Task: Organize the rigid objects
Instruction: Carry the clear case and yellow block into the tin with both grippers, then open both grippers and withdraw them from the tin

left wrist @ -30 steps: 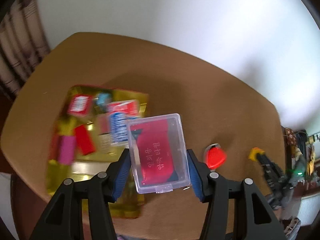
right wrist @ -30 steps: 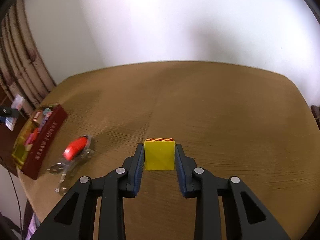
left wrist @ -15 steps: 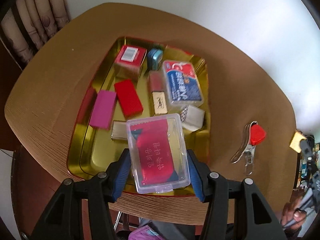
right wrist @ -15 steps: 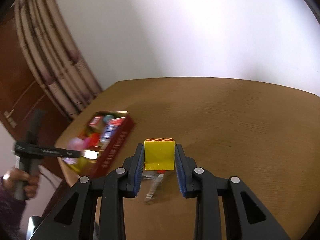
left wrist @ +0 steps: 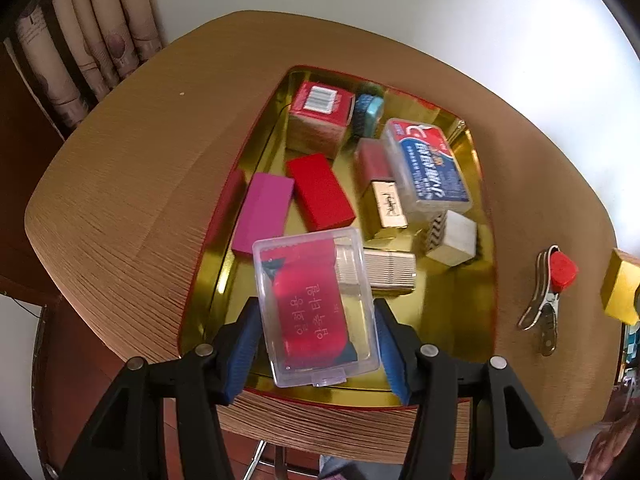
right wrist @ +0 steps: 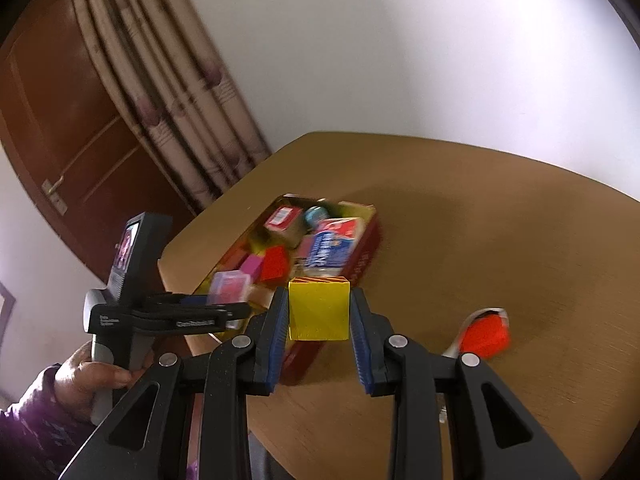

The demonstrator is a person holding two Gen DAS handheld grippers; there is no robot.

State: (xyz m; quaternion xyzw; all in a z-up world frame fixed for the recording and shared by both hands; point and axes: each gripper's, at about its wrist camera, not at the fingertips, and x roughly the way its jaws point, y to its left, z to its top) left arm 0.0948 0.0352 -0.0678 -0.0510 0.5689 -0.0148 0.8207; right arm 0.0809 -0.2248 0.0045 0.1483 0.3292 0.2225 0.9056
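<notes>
Left tongs (left wrist: 318, 338) clamp our clear case (left wrist: 316, 312); right tongs (right wrist: 319, 330) clamp yellow block (right wrist: 319, 308). Crowded tray (left wrist: 486, 320): we risk jostling neighbours.

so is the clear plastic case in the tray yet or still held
Still held: the clear plastic case sits clamped in the left gripper, above the gold tray, near end.

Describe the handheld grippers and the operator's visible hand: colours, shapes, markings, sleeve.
Both the left gripper and right gripper have matte black plastic arms with triangular cut-outs and silver rivets; their jaws carry ribbed blue pads. Seen from the right wrist, the left unit has a grey handle, white lettering too blurred to read, and a small lit screen. The bare hand holding it wears a purple patterned sleeve.
</notes>
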